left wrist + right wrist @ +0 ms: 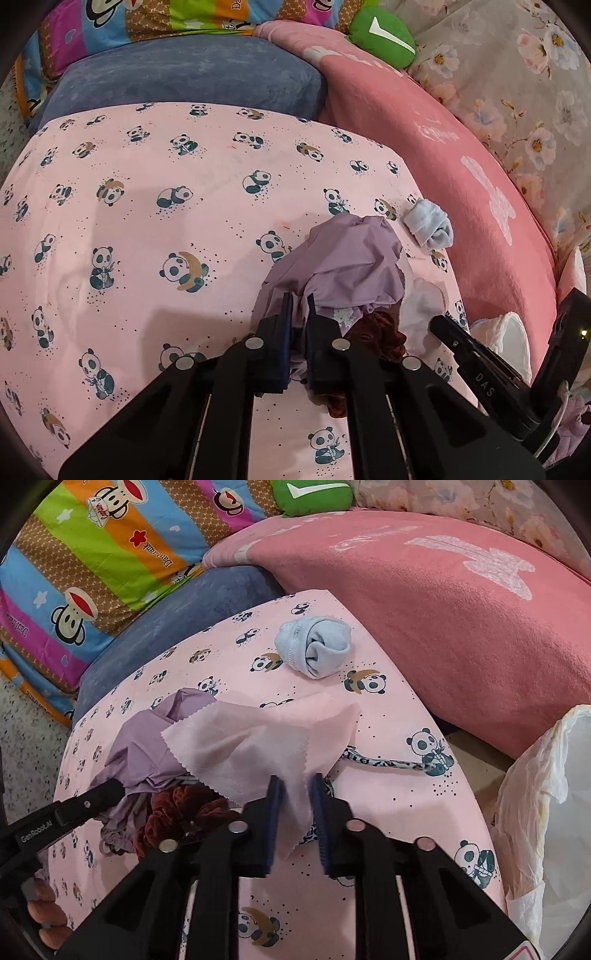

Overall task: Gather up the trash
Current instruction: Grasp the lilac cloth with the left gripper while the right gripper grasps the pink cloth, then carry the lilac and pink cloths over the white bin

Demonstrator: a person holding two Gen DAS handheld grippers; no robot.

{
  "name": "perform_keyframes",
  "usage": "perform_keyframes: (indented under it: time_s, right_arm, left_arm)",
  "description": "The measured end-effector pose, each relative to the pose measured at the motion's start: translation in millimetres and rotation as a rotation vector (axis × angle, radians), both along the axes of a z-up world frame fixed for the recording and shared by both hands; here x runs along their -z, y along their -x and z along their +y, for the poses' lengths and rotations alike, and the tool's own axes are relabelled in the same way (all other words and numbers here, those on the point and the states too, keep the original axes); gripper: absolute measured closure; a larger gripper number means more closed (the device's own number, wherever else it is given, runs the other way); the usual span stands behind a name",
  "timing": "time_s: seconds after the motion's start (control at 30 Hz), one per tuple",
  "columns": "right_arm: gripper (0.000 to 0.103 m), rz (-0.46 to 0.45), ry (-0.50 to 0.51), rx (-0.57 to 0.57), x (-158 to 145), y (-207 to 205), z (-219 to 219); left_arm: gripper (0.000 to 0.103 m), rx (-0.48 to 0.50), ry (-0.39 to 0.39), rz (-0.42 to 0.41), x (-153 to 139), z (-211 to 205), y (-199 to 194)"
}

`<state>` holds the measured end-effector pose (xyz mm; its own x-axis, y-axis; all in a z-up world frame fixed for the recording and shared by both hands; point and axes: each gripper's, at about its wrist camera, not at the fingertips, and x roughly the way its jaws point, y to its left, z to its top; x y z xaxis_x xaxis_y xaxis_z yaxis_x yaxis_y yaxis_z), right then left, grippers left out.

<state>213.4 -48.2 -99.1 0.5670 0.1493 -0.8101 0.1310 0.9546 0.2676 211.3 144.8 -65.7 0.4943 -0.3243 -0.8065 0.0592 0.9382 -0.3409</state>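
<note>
1. Your left gripper point(298, 308) points down at a heap of cloth on the panda-print sheet point(147, 221). Its jaws are drawn nearly together and pinch a fold of the crumpled lilac cloth point(351, 266) between the blue pads.

2. Your right gripper point(297, 794) is likewise closed down. Its jaws clamp the lower corner of the pale pink cloth point(258, 742), a thin swatch with pinked, zigzag edges. The swatch spreads away from the pads and lies partly over the lilac cloth point(147, 746).

3. The two grippers work side by side on the same heap. In the right wrist view the left one enters from the left edge with its tip at the lilac cloth; in the left wrist view the right one point(476, 354) shows at the lower right.

4. A dark red velvet scrunchie point(177, 808) lies at the near edge of the heap, just beside the lilac cloth and partly tucked under it.

5. A leopard-print band point(384, 764) runs out across the sheet from under the pale pink cloth, to the right.

6. A rolled light blue sock point(314, 650) sits apart from the heap, farther up the sheet and near the coral pink blanket point(461, 627).

7. A white plastic bag point(539, 812) stands open at the right side, beside the sheet's edge.
</note>
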Motion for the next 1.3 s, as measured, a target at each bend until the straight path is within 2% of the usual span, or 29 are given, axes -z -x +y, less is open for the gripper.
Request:
perform_keyframes:
  time_s: [0.17, 0.43, 0.6, 0.8, 1.03, 1.3]
  right_arm:
    - [0.100, -0.051, -0.016, -0.009, -13.5, 7.1, 2.9]
    - [0.100, -0.177, -0.048, -0.015, -70.7, 33.0, 1.5]
    - [0.100, -0.249, -0.040, -0.005, -107.9, 58.7, -6.9]
    - [0.100, -0.304, -0.005, 0.028, -136.9, 91.7, -24.2]
    - [0.100, -0.325, 0.003, 0.089, -149.4, 128.8, -59.0]
    - [0.100, -0.325, 0.022, 0.175, -147.4, 169.7, -110.5]
  left_arm:
    - [0.098, -0.022, -0.016, -0.041, -18.7, 3.4, 5.8]
    - [0.099, -0.046, -0.044, -0.134, -60.8, -0.5, 23.7]
    - [0.099, -0.027, -0.043, -0.192, -88.7, -11.8, 38.4]
    - [0.099, 0.021, -0.034, -0.237, -109.1, -35.9, 59.2]
    - [0.099, 0.102, -0.036, -0.257, -116.0, -76.9, 80.6]
    - [0.099, 0.201, -0.043, -0.236, -108.8, -133.6, 99.2]
